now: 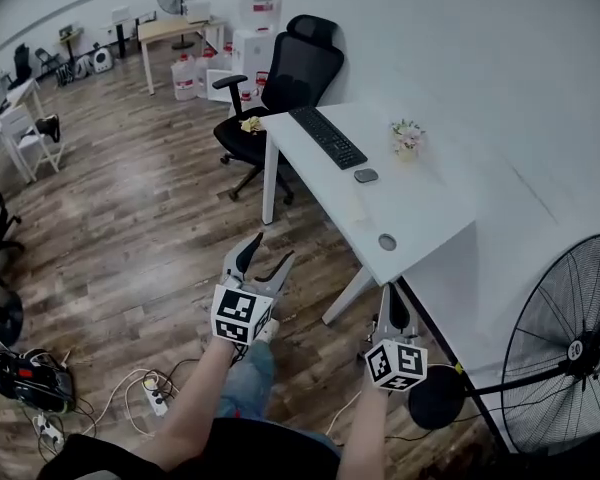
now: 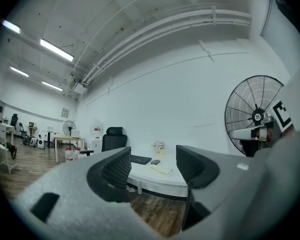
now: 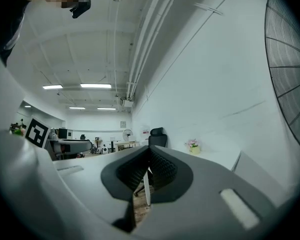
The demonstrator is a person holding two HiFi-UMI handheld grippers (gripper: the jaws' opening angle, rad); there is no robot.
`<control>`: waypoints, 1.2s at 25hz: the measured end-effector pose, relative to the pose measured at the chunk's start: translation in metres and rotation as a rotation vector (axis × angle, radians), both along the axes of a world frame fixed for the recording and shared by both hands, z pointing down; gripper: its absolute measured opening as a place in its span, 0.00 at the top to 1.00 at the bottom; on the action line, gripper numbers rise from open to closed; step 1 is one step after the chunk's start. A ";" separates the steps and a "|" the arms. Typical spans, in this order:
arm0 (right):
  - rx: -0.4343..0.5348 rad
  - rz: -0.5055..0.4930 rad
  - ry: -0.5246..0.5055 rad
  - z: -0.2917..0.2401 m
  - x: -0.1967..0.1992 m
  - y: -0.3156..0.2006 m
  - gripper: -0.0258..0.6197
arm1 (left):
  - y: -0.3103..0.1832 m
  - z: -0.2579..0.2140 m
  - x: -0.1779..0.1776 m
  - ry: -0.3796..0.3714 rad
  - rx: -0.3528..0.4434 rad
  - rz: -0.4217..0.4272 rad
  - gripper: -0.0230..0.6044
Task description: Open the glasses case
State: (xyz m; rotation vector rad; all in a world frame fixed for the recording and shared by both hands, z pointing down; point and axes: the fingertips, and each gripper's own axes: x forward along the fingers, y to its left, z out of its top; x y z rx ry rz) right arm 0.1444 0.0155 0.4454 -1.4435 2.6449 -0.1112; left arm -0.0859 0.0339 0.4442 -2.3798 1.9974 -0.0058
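Observation:
No glasses case shows clearly. A pale flat object (image 1: 363, 208) (image 2: 161, 169) lies on the white desk (image 1: 420, 218); I cannot tell what it is. Both grippers hang in the air over the wooden floor, short of the desk's near end. My left gripper (image 1: 268, 253) (image 2: 152, 166) is open, its jaws well apart with nothing between them. To its right, my right gripper (image 1: 393, 298) (image 3: 149, 170) points at the desk's near corner, its ribbed pads pressed together and holding nothing.
On the desk are a black keyboard (image 1: 327, 136), a mouse (image 1: 366, 175), a small flower pot (image 1: 407, 138) and a round grey disc (image 1: 387, 241). A black office chair (image 1: 285, 88) stands at the far end, a large floor fan (image 1: 570, 348) at right. Power strip and cables (image 1: 155, 393) lie on the floor.

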 end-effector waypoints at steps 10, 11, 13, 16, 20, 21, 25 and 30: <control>-0.016 0.056 -0.013 0.012 -0.031 -0.132 0.95 | -0.151 0.004 -0.032 -0.011 -0.012 0.068 0.52; -0.020 0.061 -0.009 0.014 -0.035 -0.145 0.95 | -0.166 0.007 -0.036 -0.007 -0.018 0.076 0.52; -0.027 0.077 -0.007 0.014 -0.041 -0.170 0.95 | -0.196 0.009 -0.040 -0.007 -0.028 0.099 0.52; -0.038 0.107 -0.006 0.014 -0.045 -0.211 0.95 | -0.242 0.011 -0.038 -0.025 -0.042 0.144 0.52; -0.061 0.148 -0.007 0.018 -0.048 -0.259 0.95 | -0.296 0.016 -0.033 -0.025 -0.060 0.203 0.52; -0.065 0.156 -0.005 0.019 -0.050 -0.269 0.95 | -0.308 0.017 -0.032 -0.025 -0.064 0.215 0.52; -0.076 0.188 0.000 0.020 -0.053 -0.302 0.95 | -0.349 0.019 -0.031 -0.019 -0.074 0.256 0.52; -0.073 0.226 -0.002 0.016 -0.053 -0.332 0.95 | -0.387 0.015 -0.028 -0.022 -0.069 0.301 0.52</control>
